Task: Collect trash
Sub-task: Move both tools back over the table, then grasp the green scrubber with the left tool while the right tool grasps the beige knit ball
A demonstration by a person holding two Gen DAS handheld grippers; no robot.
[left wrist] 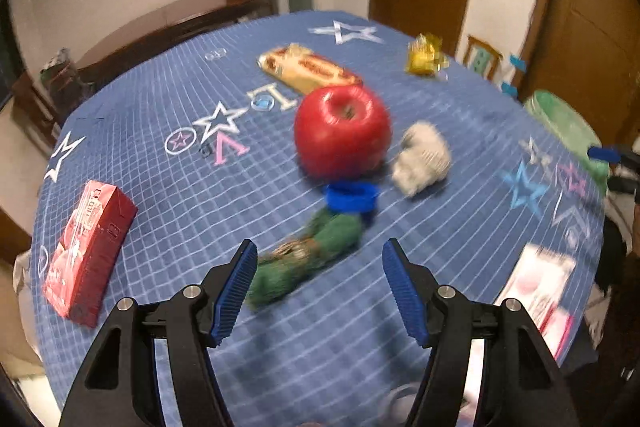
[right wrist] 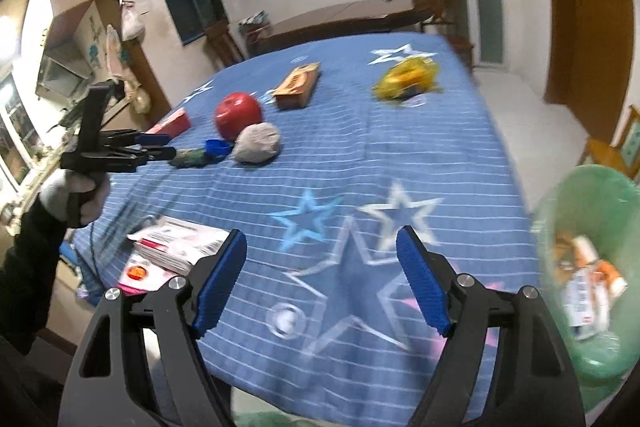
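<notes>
**Right wrist view: both tongs spread, nothing pinched**

Blue star-patterned tablecloth as landmark. Off its right edge, green bin with wrappers inside. Right gripper spread wide over the cloth, empty. Left gripper spread too (unloaded), poised just before green wrapper mid-cloth. Beyond it on the cloth: red apple, crumpled paper ball, blue cap.

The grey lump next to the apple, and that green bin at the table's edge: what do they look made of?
The grey lump looks like crumpled paper or tissue: matte, creased, irregular, though blur leaves it open. The green bin appears lined with thin plastic film: translucent, faintly glossy, wrinkled at the rim; what lies beneath the film is hidden. The apple is smooth and shiny; real or plastic, I cannot tell.
</notes>
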